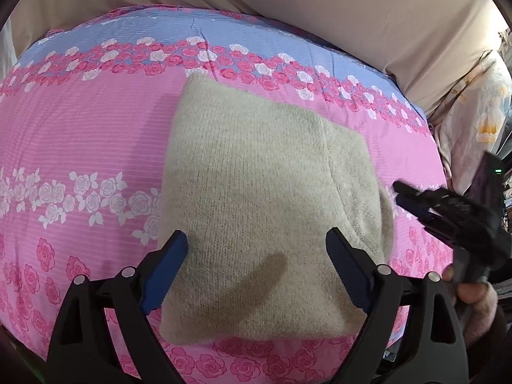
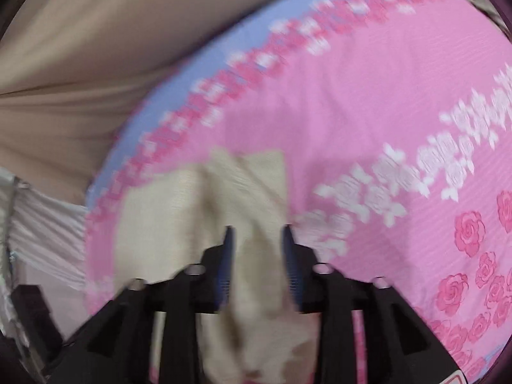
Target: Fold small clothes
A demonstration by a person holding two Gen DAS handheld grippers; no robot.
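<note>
We hold our left gripper (image 1: 256, 268) above the near end of the beige knitted garment (image 1: 256, 192), its jaws spread wide and straddling the cloth without pinching it, so nothing is held there. The garment lies folded into a compact rectangle on the pink rose-patterned bedsheet (image 1: 80, 134), roughly in the middle of the bed, with one layer lapped over along its right side. Our right gripper (image 2: 256, 236) hangs just off the garment's right edge; its jaws stand apart with beige cloth showing between them, and though that view is blurred, the pads do not appear to press on anything. We judge the fold is laid down and both claws stay open to leave it undisturbed. A beige cover (image 1: 352, 25) lies at the far side.
</note>
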